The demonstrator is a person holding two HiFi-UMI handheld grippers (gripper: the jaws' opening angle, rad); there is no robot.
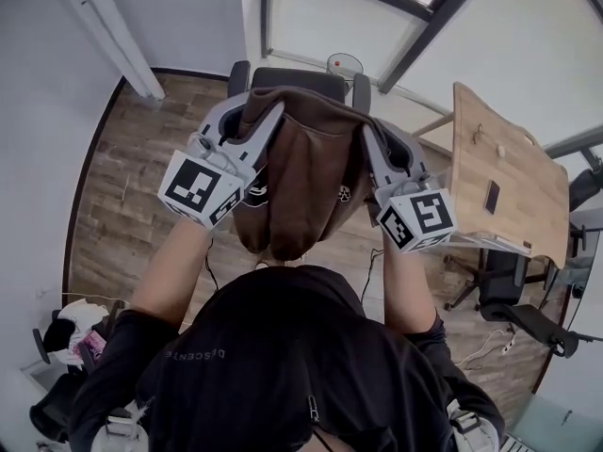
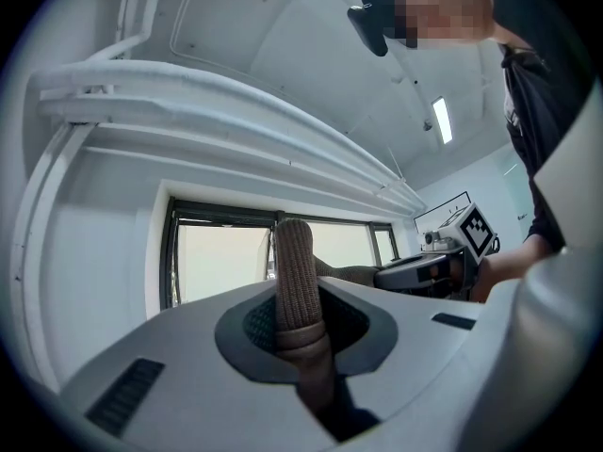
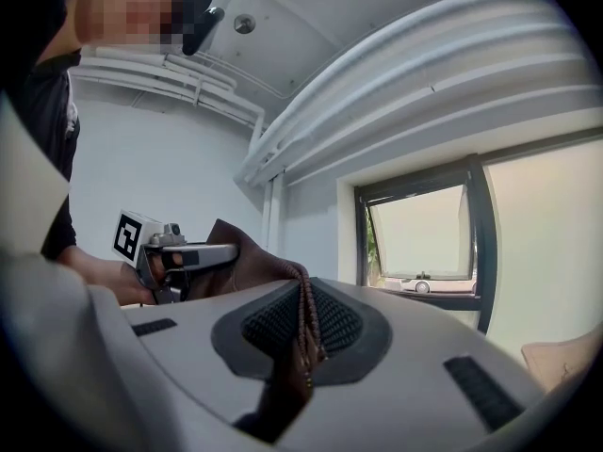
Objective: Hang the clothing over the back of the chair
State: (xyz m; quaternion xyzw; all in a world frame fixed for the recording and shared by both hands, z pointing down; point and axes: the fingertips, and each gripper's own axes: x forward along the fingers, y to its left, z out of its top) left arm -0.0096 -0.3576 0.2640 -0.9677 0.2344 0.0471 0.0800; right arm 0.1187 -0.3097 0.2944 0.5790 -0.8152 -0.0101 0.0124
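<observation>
Overhead, the person is holding both arms out forward from the body, the left forearm (image 1: pixel 170 271) and right forearm (image 1: pixel 407 285) running nearly parallel, each hand carrying its gripper roughly level at the same height. Beyond the grippers a dark chair (image 1: pixel 300 78) is standing on the wood floor, its back facing the person, with a wooden desk (image 1: pixel 495 153) off to the right. Brown clothing (image 1: pixel 306 177) is hanging stretched between the two grippers, its top edge lying against the chair back in the head view and its bulk sagging down on the near side; whether it is touching the chair cannot be told. The left gripper (image 1: pixel 273 111) is pinching one upper corner and the right gripper (image 1: pixel 369 137) the other. Seen along the left gripper's jaws, they are standing nearly together and clamping a ribbed band (image 2: pixel 298 285) of the clothing, which is sticking up between the pads. Along the right gripper's jaws, they are likewise nearly closed and gripping a thin zipper edge (image 3: pixel 306 323) of the fabric.
</observation>
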